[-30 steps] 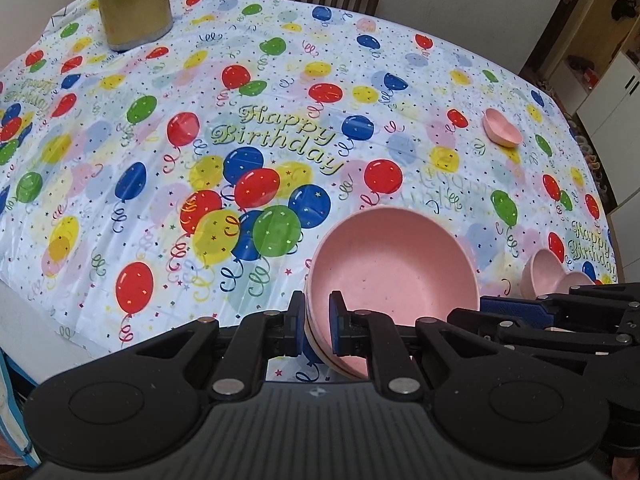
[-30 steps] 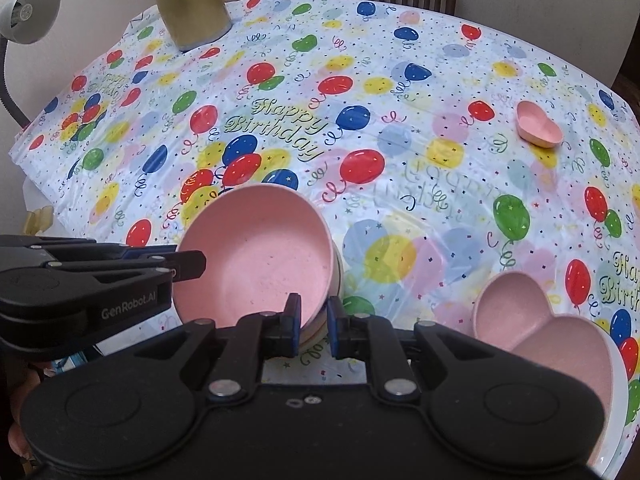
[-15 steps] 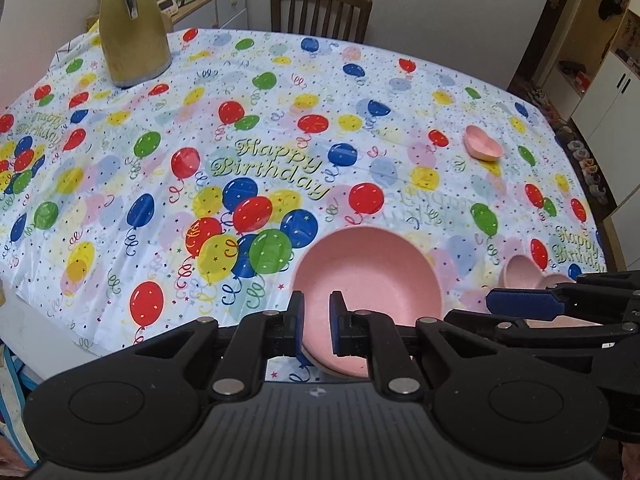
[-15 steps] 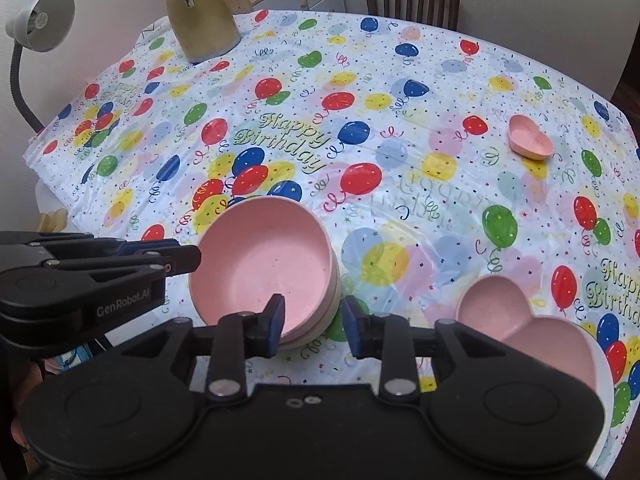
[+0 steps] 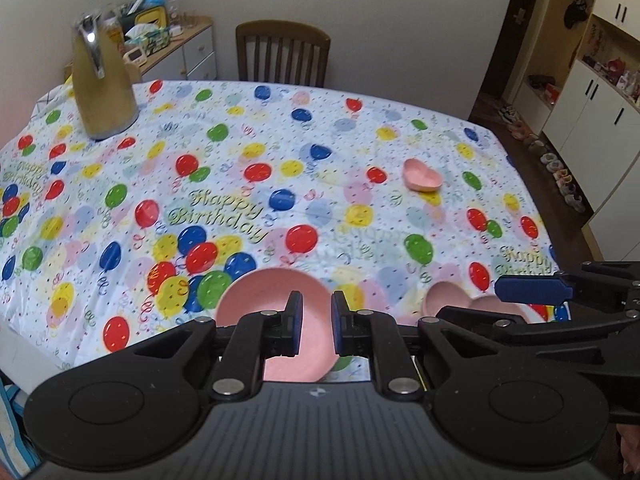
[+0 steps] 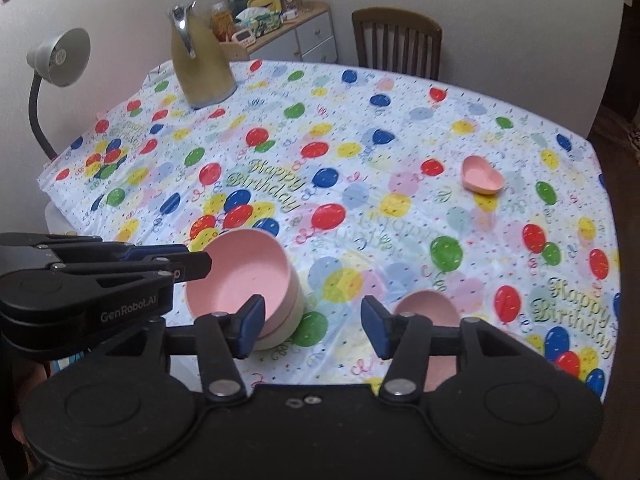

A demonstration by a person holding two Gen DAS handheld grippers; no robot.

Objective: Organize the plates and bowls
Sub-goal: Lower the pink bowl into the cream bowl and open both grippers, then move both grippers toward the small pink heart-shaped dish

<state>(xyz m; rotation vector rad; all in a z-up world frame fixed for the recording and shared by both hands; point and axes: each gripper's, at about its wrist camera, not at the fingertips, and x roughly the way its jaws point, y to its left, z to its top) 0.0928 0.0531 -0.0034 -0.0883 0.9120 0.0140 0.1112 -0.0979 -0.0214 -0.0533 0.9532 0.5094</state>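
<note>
so the stack of round pink bowls (image 6: 244,276) sits nested at lower left of the right wrist view, tidy on the balloon tablecloth (image 6: 360,152), probably that step's done. Right gripper (image 6: 312,322) is spread wide, empty; a second ago it pinched the rim. Left gripper (image 5: 313,328) has let go too, only a narrow gap, backed off. Heart dishes (image 6: 426,308) lower right, small heart dish (image 6: 482,180) far off

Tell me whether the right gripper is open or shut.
Open. In the right wrist view the right gripper has its blue pads wide apart with only tablecloth between them, holding nothing, beside the stacked pink bowls.
</note>
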